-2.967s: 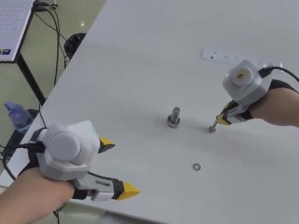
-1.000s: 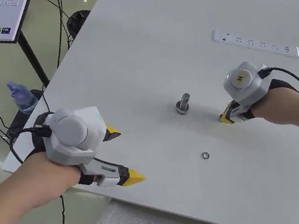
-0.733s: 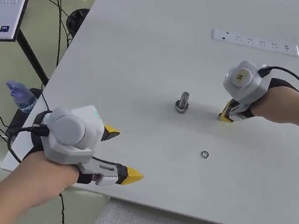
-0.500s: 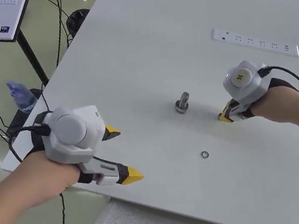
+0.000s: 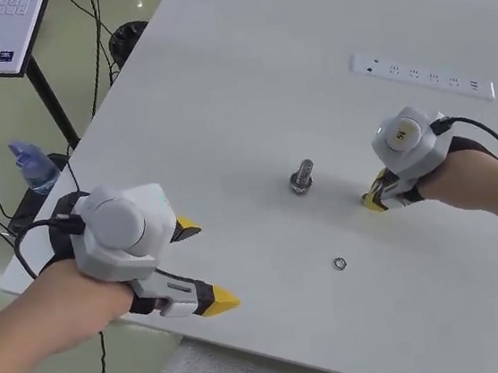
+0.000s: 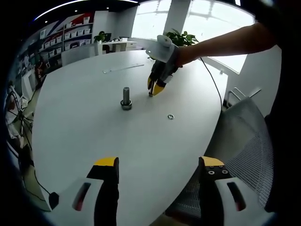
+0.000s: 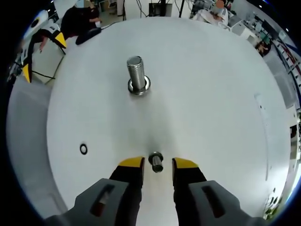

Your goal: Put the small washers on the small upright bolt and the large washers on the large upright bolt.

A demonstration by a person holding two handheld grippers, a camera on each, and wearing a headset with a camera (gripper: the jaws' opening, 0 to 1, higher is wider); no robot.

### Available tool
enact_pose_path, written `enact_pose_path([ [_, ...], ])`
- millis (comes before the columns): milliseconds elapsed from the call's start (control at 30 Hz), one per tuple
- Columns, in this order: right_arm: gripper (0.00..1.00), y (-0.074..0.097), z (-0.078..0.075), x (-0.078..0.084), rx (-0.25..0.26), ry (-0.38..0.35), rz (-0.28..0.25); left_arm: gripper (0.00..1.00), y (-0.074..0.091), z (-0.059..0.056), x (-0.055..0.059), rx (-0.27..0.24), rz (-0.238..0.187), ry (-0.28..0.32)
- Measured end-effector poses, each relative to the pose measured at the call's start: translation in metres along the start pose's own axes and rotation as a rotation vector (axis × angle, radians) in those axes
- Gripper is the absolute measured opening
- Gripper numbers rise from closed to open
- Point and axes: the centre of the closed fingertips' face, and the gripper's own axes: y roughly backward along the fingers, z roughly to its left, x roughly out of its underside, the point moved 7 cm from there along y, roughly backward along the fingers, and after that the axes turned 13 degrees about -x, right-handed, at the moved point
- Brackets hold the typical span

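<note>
Your right claw [image 7: 157,165] is slightly parted, its jaws flanking the small bolt [image 7: 155,161] with a sliver of gap on each side. Your left claw [image 6: 159,162] gapes wide and empty over the near edge of the counter [image 5: 246,79]. The large bolt [image 7: 137,73] stands upright beyond the small one. One loose washer [image 5: 339,264] lies flat, apart from both bolts.

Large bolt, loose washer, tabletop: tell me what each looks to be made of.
Large bolt: likely steel, bright grey, with a shiny threaded shank. Loose washer: seemingly metal too, a thin grey ring, though too small to be sure. Tabletop: smooth matte white, perhaps laminate, with even colour and no grain.
</note>
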Motion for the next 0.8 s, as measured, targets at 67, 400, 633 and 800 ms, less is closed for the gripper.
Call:
enact_pose_path([
  [67, 0.28, 0.000, 0.001, 0.000, -0.013, 0.003, -0.004, 0.69, 0.001, 0.000, -0.001, -0.002, -0.006, 0.001],
  [400, 0.32, 0.011, 0.005, 0.000, -0.015, -0.004, -0.019, 0.75, 0.004, 0.002, -0.007, -0.031, -0.036, -0.003],
  [633, 0.36, 0.021, 0.007, -0.003, -0.003, -0.005, -0.039, 0.80, 0.004, 0.003, -0.008, -0.039, -0.028, -0.027],
  [800, 0.37, 0.031, 0.012, -0.008, 0.004, 0.009, -0.055, 0.85, 0.005, 0.003, -0.011, -0.047, -0.046, -0.035],
])
